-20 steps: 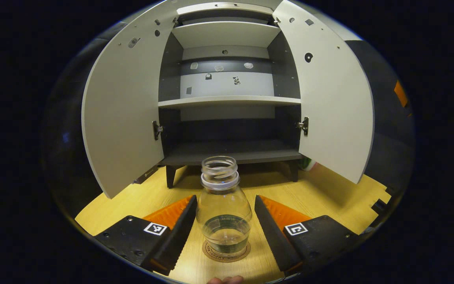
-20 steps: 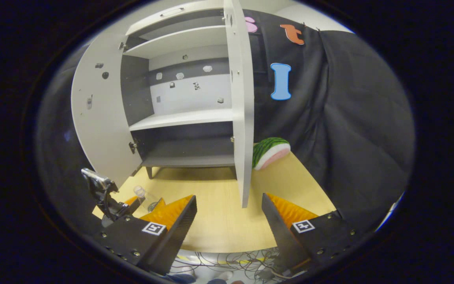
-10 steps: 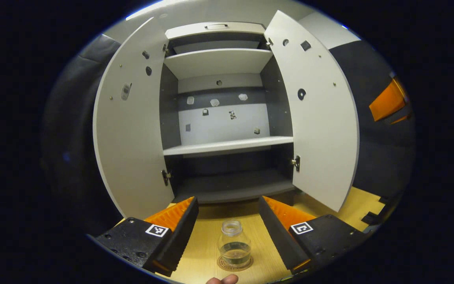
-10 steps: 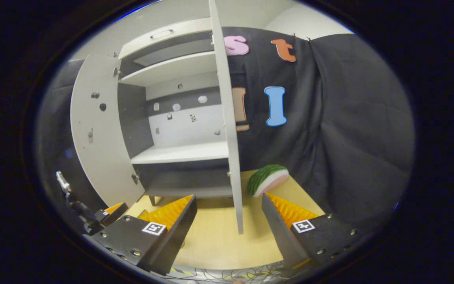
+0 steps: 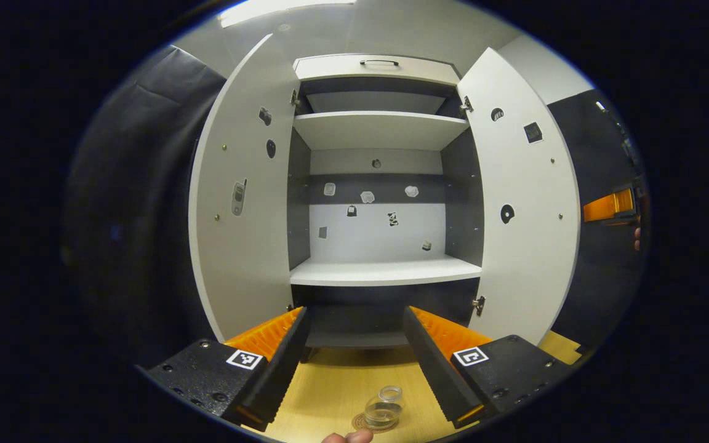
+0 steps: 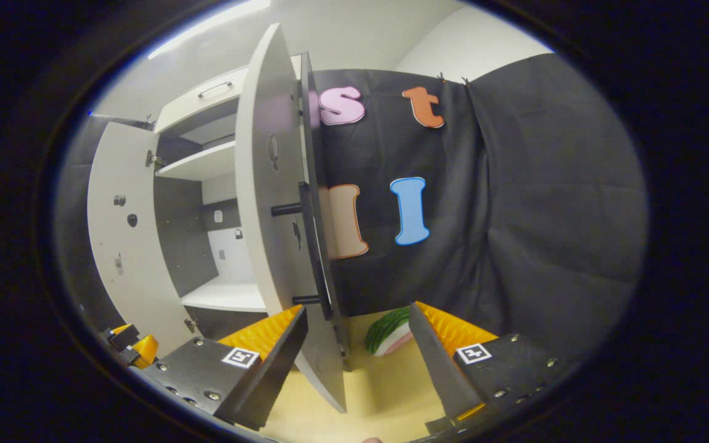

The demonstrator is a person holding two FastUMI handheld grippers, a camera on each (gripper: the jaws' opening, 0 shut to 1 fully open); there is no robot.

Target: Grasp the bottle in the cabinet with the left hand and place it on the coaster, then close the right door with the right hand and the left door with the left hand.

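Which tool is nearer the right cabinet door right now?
Right. The right tool has the right door's edge and handle just ahead between its open fingers. The left tool sits back over the table, facing the cabinet's middle, bottle below it.

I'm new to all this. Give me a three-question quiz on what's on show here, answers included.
1. True or false: the bottle stands on the coaster.
2. Multiple choice: the right door is A) shut, B) open, C) gone.
3. Fill in: beyond the right gripper, on the table, lies a slice of ____.

Key: 1 true. 2 B. 3 watermelon. Both the left gripper and the right gripper are open and hold nothing.
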